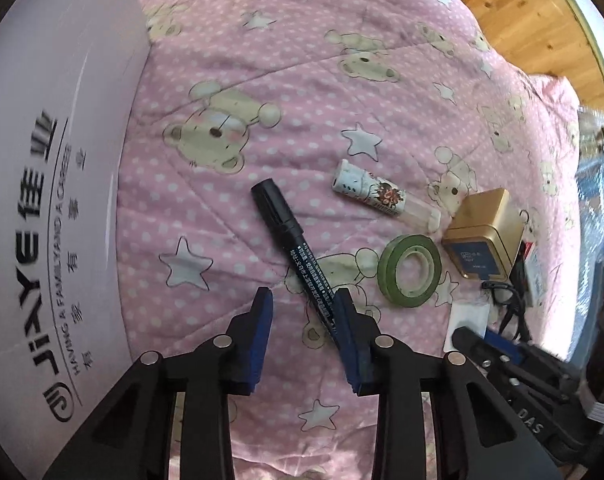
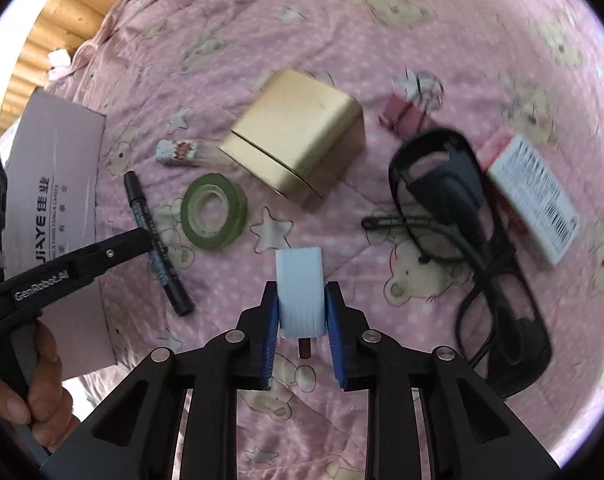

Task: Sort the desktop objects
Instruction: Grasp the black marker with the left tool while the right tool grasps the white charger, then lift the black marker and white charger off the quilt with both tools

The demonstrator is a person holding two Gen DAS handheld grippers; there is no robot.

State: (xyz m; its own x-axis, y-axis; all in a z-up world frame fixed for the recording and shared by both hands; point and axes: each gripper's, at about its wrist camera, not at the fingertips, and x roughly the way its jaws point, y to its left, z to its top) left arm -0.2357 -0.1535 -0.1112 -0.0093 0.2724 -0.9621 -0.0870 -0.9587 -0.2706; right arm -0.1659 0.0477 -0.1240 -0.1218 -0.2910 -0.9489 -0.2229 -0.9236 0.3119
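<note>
Left gripper (image 1: 304, 304) released, hanging over the marker (image 1: 290, 240). The marker lies on the pink quilt (image 1: 302, 60) just left of the green tape roll (image 1: 409, 270), long axis diagonal, tail end under the right-side jaw, cap pointing away. Right gripper (image 2: 301, 306) clenched on a white block (image 2: 300, 292). Left is nearer the marker; jaws need to shift right to straddle the barrel.

Pink quilted blanket (image 2: 342, 20), bear-and-star print, carries: black marker pen (image 1: 292, 246), green tape roll (image 2: 214, 210), gold tin box (image 2: 298, 136), black glasses (image 2: 474, 248), pale cardboard box (image 1: 42, 180).
</note>
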